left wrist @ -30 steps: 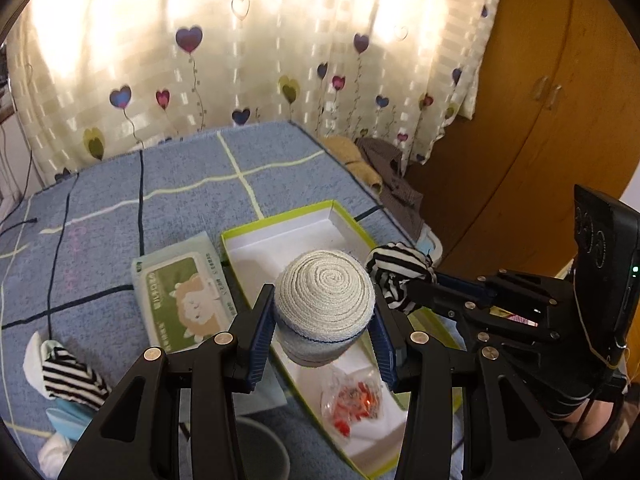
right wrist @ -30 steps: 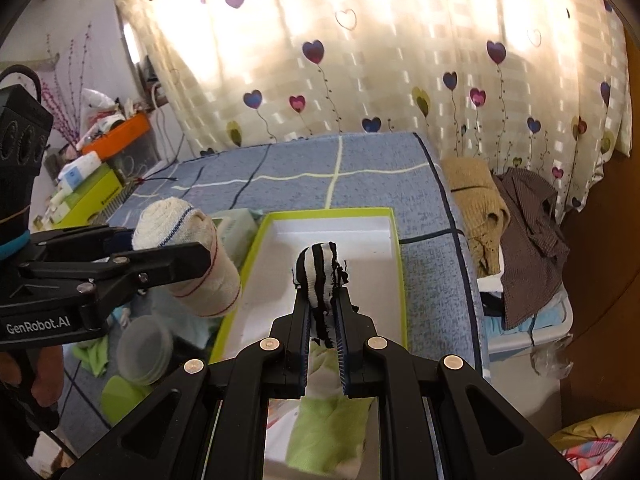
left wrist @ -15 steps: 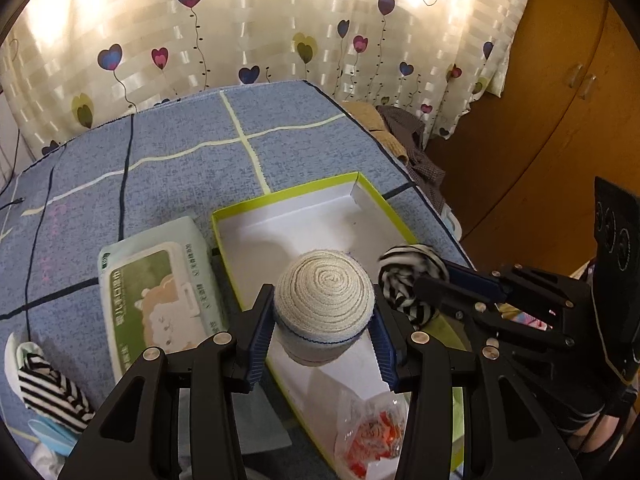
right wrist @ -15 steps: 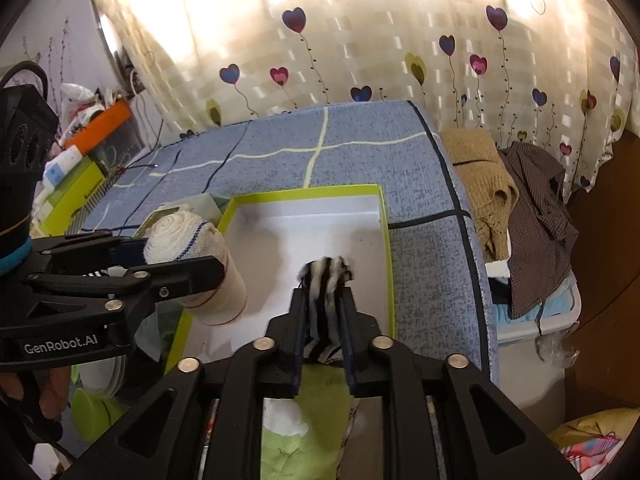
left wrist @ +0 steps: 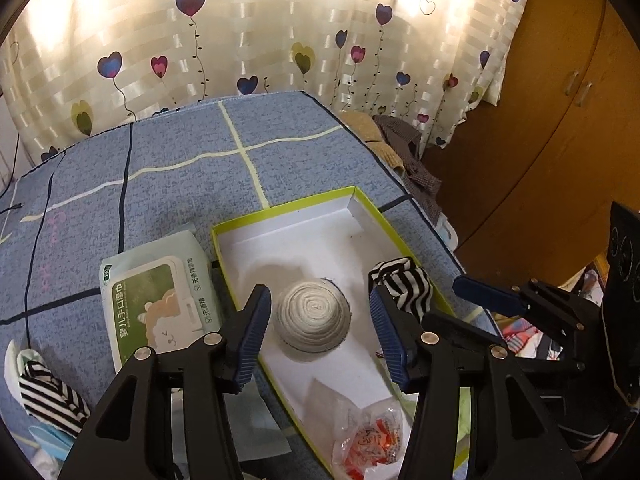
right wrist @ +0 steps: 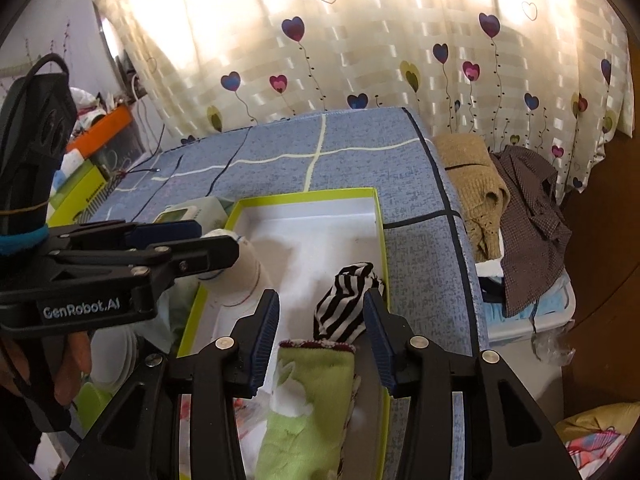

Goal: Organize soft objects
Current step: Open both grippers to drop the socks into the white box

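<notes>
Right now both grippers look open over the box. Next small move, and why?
Probably lift both clear. The left gripper and right gripper stand open, the rolled beige sock and striped sock already rest inside the green-edged box; another striped sock waits outside.

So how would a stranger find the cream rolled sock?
Look at the green-rimmed box on the blue bed cover. The cream rolled sock stands inside on its white floor, showing a spiral top; the striped sock beside it is black and white.

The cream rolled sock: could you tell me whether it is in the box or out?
In. The cream rolled sock stands on the box's white floor, and the left gripper is open around it.
</notes>
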The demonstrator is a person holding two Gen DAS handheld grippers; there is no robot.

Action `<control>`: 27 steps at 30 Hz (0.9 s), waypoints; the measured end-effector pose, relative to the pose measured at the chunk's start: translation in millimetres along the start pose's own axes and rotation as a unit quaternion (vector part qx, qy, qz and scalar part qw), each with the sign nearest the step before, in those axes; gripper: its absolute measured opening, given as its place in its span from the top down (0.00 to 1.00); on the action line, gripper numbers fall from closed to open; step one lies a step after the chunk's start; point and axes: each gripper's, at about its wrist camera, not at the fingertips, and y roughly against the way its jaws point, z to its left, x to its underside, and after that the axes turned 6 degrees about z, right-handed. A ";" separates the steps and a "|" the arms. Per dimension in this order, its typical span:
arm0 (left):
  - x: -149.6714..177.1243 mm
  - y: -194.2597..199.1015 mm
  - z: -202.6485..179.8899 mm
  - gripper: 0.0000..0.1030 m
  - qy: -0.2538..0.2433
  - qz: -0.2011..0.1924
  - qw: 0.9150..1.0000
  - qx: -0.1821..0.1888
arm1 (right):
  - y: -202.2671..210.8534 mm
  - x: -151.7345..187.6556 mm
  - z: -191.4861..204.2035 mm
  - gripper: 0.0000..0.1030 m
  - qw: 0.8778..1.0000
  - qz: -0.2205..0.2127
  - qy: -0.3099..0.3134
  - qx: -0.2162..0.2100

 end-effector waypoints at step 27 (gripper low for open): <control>88.6 117.1 -4.4 0.49 0.006 -0.077 0.997 0.031 | 95.3 52.4 80.7 0.52 0.998 -0.042 0.029 0.033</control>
